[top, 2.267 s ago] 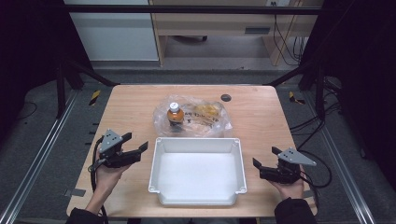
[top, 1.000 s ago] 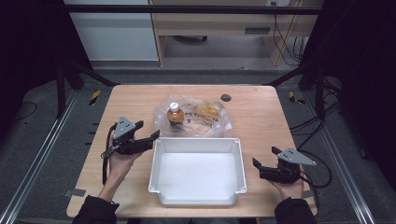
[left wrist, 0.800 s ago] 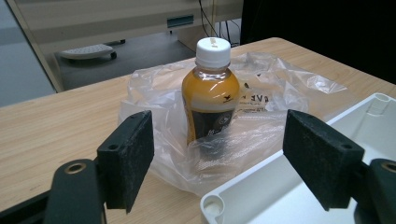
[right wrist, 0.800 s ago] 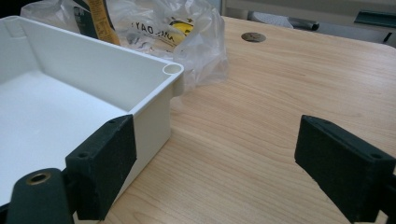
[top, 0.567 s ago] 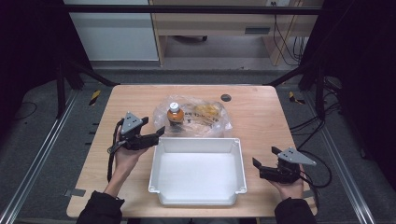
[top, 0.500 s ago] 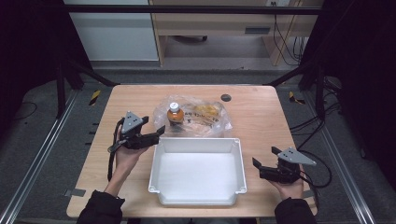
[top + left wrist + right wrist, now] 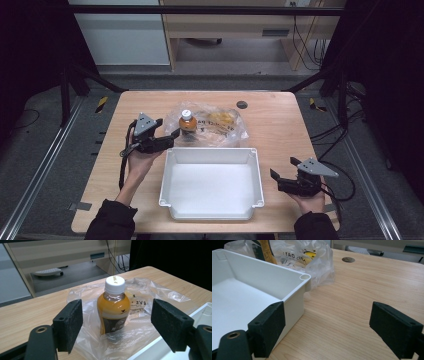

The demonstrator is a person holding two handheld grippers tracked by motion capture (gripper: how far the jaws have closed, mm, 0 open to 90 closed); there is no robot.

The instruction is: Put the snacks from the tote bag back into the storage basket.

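Note:
A small bottle of orange drink with a white cap stands upright on a crumpled clear plastic bag at the table's middle back. My left gripper is open just left of the bottle, its pads on either side of it and a little short of it, not touching. An empty white tub sits in front of the bag. My right gripper rests open on the table to the right of the tub, holding nothing.
A dark round hole sits in the wooden table behind the bag. Packaged goods with yellow print lie inside the bag. Cables trail from both grippers. A cabinet and a desk stand beyond the table's far edge.
My left gripper has moved forward and to the right, from beside the tub's left edge up to the bottle. My right gripper has stayed still.

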